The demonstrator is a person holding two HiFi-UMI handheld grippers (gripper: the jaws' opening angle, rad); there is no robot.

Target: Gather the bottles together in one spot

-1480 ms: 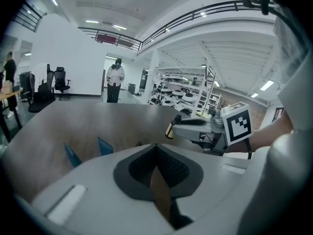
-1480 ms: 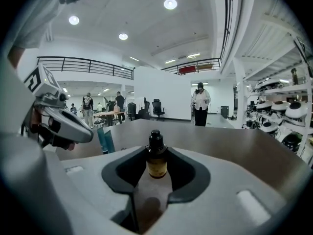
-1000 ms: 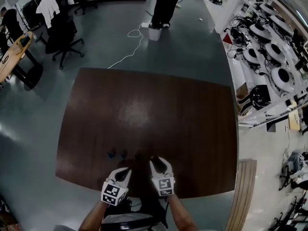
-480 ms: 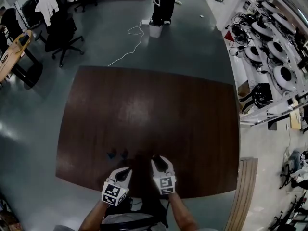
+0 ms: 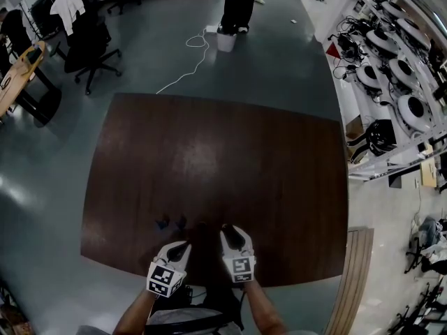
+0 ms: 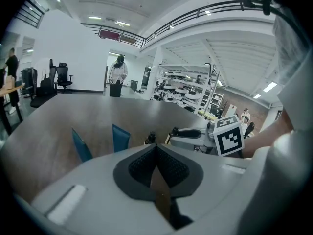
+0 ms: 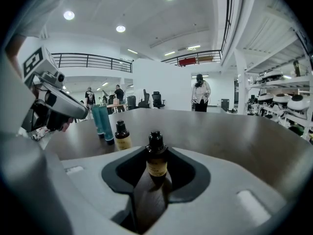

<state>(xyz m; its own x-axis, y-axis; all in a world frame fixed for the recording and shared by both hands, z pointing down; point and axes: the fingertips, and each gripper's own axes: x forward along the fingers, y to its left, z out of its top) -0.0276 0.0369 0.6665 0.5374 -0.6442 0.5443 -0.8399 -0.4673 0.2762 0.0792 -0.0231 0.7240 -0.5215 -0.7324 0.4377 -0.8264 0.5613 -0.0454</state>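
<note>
The left claw [image 5: 180,246] and right claw [image 5: 234,233] are pale grey with dark padded insides and black-and-white marker cubes [image 5: 164,279].

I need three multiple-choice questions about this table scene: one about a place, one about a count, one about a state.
1. Between the right gripper's jaws stands: A a cup; B a dark bottle; C nothing.
2. Teal tubes on the table: A one; B two; C four.
3. The second dark bottle is: A lying; B upside down; C upright.
Key: 1 B, it shows between the jaws in the right gripper view; 2 B, they stand side by side; 3 C, its cap points up.
</note>
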